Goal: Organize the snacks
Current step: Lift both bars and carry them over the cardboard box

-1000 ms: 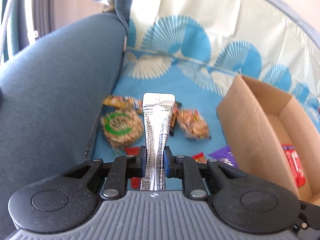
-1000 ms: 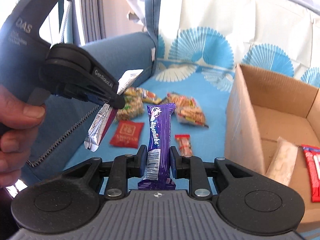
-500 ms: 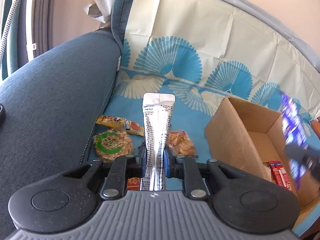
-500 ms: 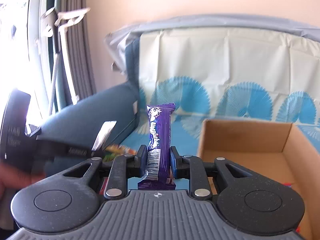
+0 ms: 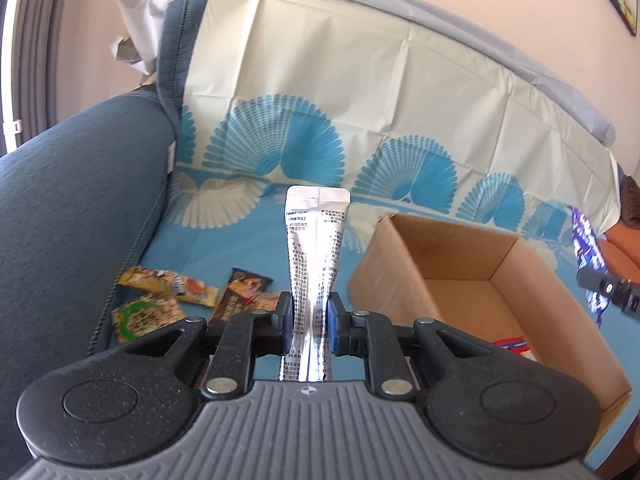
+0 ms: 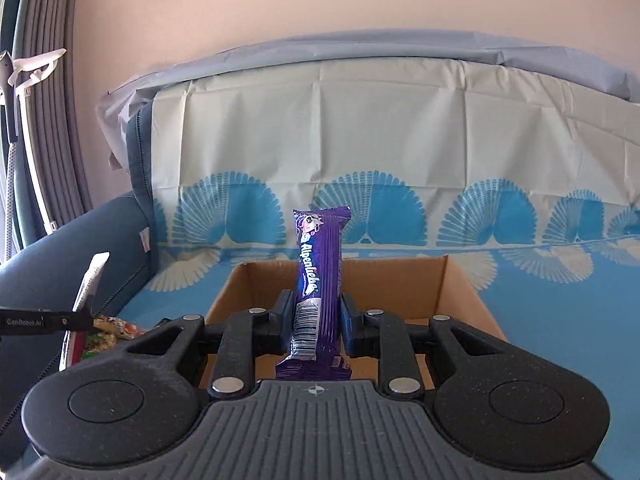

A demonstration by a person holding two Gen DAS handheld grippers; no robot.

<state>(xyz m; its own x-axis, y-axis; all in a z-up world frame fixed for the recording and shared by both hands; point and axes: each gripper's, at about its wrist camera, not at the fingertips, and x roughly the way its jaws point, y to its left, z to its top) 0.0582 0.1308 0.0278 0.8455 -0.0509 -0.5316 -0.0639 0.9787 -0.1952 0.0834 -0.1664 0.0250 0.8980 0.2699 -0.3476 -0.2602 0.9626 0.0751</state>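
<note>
My left gripper is clenched on a silver sachet, pads pinching its lower part. The sachet stands upright between the pads, printed side toward the camera, its top seal clear above the sofa seat.

My right gripper is clamped on a purple Alpenliebe bar, held upright, barcode end low between the pads. From the right wrist view the bar sits in front of the open cardboard box; whether it is over the box opening or short of the near wall, I cannot tell.

The box rests on a blue-and-cream patterned sheet spread over a blue sofa. In the left wrist view the box lies right of my sachet, top open, with a red packet low inside near the right wall.

Loose snacks on the sheet, left of the box, near the sofa arm:
- yellow wrapper
- round rice-cracker pack with green ring, just in front of the yellow one
- dark brown packet, partly hidden behind my left gripper's finger

The right gripper with its purple bar shows at the far right edge of the left view, beyond the box. The left gripper with the sachet shows at the left edge of the right view, above the loose snacks.
</note>
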